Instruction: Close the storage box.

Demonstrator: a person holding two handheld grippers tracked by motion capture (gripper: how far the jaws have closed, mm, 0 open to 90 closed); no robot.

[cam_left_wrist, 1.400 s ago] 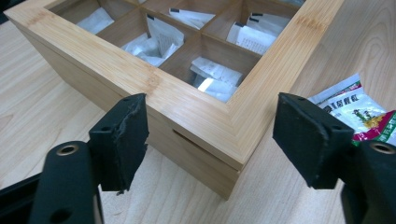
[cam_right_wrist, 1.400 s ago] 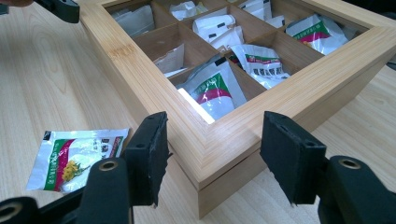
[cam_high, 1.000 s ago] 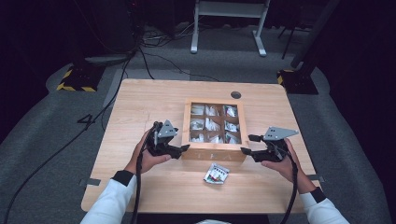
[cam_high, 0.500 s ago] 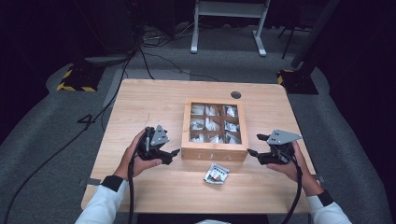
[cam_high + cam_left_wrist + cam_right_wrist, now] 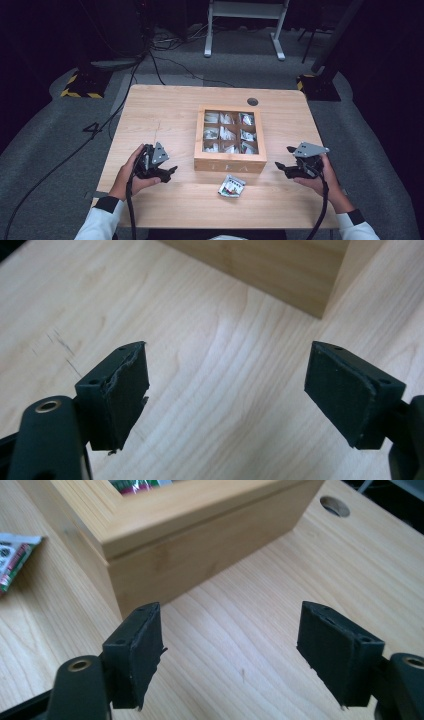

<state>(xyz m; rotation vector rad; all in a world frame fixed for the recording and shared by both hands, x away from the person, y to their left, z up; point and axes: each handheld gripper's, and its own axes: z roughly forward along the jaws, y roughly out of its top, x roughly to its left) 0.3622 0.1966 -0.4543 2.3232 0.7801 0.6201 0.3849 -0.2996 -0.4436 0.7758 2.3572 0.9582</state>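
Your left gripper [image 5: 170,172] and right gripper [image 5: 281,165] sit low over the table [image 5: 165,107], one on either side of the wooden tea box [image 5: 230,162], each apart from it. Both have jaws spread wide with nothing between the pads; the right jaws have just been opening further. In the left gripper view only bare wood grain lies between the pads [image 5: 125,390], with a corner of the box ahead.

The box stands near the middle of the table, lid closed, with a glazed top through which nine compartments of sachets show. Judged rigid and moderately heavy: pale smooth-sanded wood, square edges, a visible seam under the lid frame in the right gripper view. The side walls look slick, so a one-sided pinch would likely slip. Take it from two opposite walls, or catch the lid's front lip to raise it. Treat the window pane as fragile and keep the pads off it.

A loose tea sachet [image 5: 232,186] lies flat just in front of the box. It looks light, thin, crinkly foil or film; pinch it by an edge.
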